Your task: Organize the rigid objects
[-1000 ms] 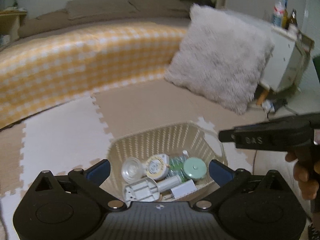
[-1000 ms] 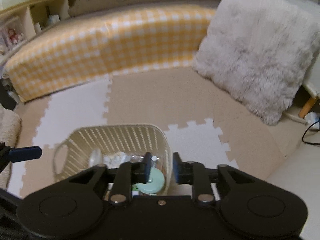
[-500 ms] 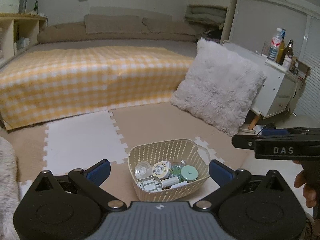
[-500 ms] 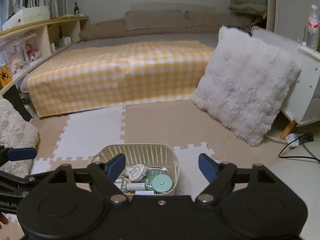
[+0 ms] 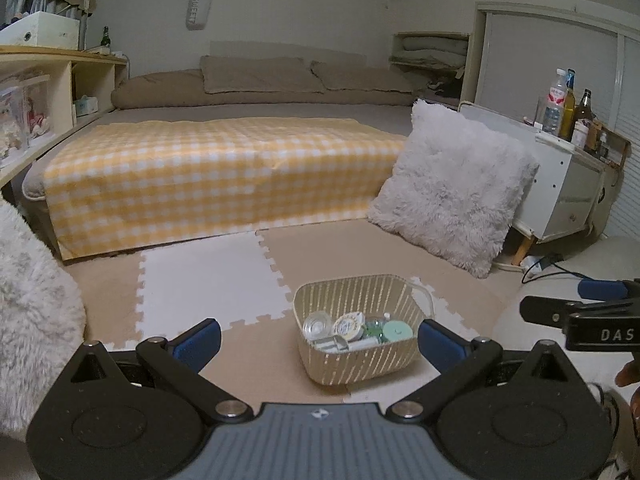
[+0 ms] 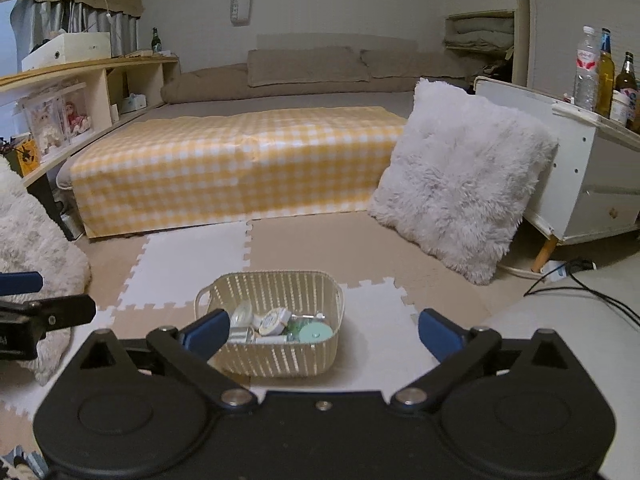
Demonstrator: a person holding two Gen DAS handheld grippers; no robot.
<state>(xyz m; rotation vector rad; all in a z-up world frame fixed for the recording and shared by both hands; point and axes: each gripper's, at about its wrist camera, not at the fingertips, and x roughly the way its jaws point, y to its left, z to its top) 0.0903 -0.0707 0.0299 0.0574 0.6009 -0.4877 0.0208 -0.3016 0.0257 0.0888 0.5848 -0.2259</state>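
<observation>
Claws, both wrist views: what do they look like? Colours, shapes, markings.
Left claw: black linkage arms with silver pivot bolts, two rounded black housings, blue finger pads, and a ribbed grey centre plate with a small logo. Right claw: same black linkages, bolts and blue pads, but an all-black body; its side, seen from the left view, carries white letters "DAS". No cables or sleeves visible.

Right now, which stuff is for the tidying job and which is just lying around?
For the job:
basket
mint-green lid
round tin
clear jar

Just lying around:
fluffy pillow
checked bed cover
bottles
foam floor mats
</observation>
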